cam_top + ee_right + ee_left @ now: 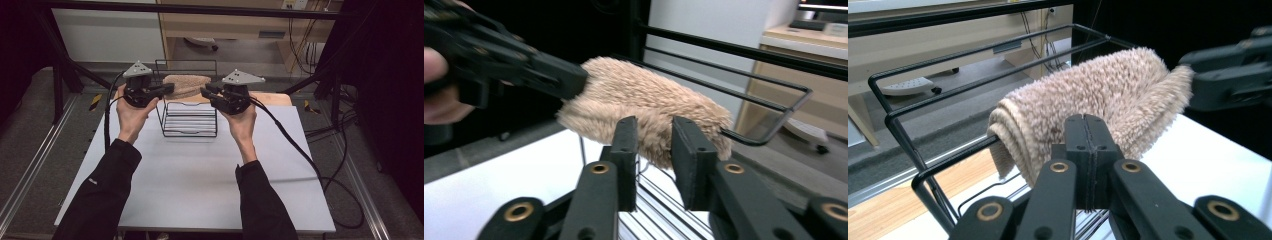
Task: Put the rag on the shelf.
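A beige fluffy towel [187, 84] [1098, 90] [644, 95] hangs folded over the back top rail of a black wire rack [190, 127] [948, 75] [764, 100] at the far middle of the white table. My left gripper [170, 89] [1089, 122] is at the towel's left end, its jaws pressed flat together with nothing seen between them; its tip [574, 80] touches the pile. My right gripper [204, 91] [654, 125] is at the towel's right end with a clear gap between its jaws, just short of the towel. It also appears in the left gripper view [1193, 75].
The white tabletop [200, 175] stretches toward the person in front of the rack. A wooden strip [277, 99] edges the table's far side. Black cables [300, 150] trail off the right edge. Dark frame bars [200, 10] cross above and behind the rack.
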Demonstrator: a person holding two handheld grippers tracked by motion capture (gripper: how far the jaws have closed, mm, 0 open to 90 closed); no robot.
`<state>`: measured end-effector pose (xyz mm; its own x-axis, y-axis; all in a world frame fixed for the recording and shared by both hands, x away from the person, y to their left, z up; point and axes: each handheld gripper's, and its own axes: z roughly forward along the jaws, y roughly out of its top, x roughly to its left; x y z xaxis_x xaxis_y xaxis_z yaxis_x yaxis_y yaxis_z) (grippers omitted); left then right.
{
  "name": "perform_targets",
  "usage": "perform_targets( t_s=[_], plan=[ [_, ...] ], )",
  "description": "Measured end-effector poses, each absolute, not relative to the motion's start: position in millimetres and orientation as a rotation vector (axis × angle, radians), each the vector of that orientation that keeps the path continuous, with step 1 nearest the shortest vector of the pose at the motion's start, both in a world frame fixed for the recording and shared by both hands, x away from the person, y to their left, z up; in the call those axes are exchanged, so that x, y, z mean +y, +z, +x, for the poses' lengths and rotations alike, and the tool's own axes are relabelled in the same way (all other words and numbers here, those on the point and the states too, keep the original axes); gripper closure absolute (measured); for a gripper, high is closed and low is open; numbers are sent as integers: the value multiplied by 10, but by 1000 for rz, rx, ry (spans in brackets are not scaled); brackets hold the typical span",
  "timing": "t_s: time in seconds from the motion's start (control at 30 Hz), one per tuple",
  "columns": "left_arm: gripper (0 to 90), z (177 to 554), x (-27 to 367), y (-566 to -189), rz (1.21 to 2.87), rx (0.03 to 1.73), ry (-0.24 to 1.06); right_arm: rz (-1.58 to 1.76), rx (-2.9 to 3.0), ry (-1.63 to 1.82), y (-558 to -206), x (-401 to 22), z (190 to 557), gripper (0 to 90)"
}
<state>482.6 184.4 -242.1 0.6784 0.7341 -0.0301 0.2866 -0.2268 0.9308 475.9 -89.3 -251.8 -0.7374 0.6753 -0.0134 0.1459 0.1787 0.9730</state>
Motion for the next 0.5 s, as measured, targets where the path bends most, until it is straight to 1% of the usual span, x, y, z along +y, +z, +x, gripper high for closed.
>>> perform_targets(
  t_s=[0.1, 0.2, 0.37, 0.5],
  plan=[
    [896, 4818, 1844, -2447, 1809, 808, 522, 788, 2004, 1621, -2482, -920, 4754, 670],
    [896, 4821, 1838, -2475, 1827, 803, 530, 798, 2004, 1629, -2477, -923, 4768, 681],
    [896, 4836, 1821, -2520, 1837, 799, 536, 814, 2055, 1612, -2526, -881, 4777, 788],
    [896, 4867, 1820, -2572, 1847, 809, 530, 850, 2090, 1541, -2581, -853, 4815, 835]
  ],
)
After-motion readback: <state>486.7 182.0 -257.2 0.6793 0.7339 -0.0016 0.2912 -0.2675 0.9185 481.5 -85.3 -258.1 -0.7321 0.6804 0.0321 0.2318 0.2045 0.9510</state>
